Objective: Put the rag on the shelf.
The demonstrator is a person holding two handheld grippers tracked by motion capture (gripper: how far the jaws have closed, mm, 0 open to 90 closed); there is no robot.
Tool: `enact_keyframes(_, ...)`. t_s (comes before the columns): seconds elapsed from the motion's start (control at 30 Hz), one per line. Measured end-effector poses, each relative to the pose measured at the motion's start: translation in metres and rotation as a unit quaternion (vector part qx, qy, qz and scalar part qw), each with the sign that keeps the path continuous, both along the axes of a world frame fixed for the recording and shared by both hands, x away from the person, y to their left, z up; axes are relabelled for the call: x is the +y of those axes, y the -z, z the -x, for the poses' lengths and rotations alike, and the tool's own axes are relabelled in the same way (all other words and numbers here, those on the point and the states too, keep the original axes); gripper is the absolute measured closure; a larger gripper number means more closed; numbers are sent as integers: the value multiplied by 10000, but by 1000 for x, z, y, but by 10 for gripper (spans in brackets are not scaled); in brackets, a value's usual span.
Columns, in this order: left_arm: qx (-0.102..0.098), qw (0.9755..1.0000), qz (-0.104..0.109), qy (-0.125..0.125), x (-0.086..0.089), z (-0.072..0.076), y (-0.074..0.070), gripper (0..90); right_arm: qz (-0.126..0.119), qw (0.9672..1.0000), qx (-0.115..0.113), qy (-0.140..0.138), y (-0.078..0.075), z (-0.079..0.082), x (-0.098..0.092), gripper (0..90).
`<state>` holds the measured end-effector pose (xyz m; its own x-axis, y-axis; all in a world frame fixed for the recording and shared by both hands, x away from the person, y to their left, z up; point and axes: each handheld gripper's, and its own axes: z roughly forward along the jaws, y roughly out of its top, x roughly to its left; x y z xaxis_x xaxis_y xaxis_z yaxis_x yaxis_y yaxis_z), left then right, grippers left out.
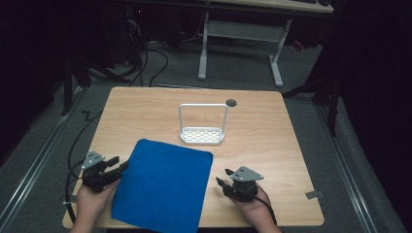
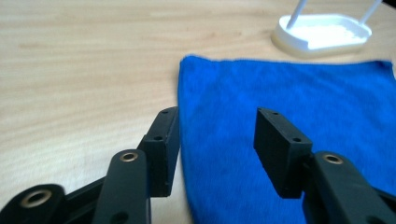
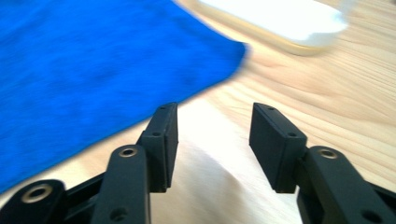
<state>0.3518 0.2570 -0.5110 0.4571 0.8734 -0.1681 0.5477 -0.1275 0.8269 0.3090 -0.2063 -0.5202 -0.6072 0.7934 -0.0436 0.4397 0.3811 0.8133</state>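
A blue cloth (image 1: 163, 184) lies flat on the wooden table (image 1: 272, 126), its near edge hanging over the front. My left gripper (image 1: 118, 165) is open at the cloth's left edge; in the left gripper view that cloth edge (image 2: 289, 102) runs between the jaws of the left gripper (image 2: 217, 140). My right gripper (image 1: 222, 177) is open just right of the cloth, low over bare wood. In the right gripper view the cloth (image 3: 93, 60) fills the left, and the right gripper (image 3: 214, 140) holds nothing.
A white rack with a tall wire handle (image 1: 202, 134) stands behind the cloth at mid-table; it appears in the left gripper view (image 2: 322, 32) and right gripper view (image 3: 280, 18). A small dark hole (image 1: 231, 103) marks the table's far side. A desk frame (image 1: 243, 43) stands beyond.
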Motion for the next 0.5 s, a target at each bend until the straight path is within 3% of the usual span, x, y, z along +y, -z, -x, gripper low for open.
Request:
enact_keyframes(0.1,61,9999,111,-33,2,-3,1,531,-198,9995,23,227,0,-2,-9,555)
enact_keyframes(0.27,154,9998,61,-90,6,-4,3,585,-93,9998,-47,192,0,0,-6,566)
enact_keyframes(0.4,242,9992,250,-189,14,-3,5,658,-35,9999,-40,156,1,0,-4,539)
enact_keyframes(0.5,294,9991,274,-164,13,-2,6,705,-25,9998,50,171,2,-1,-3,538)
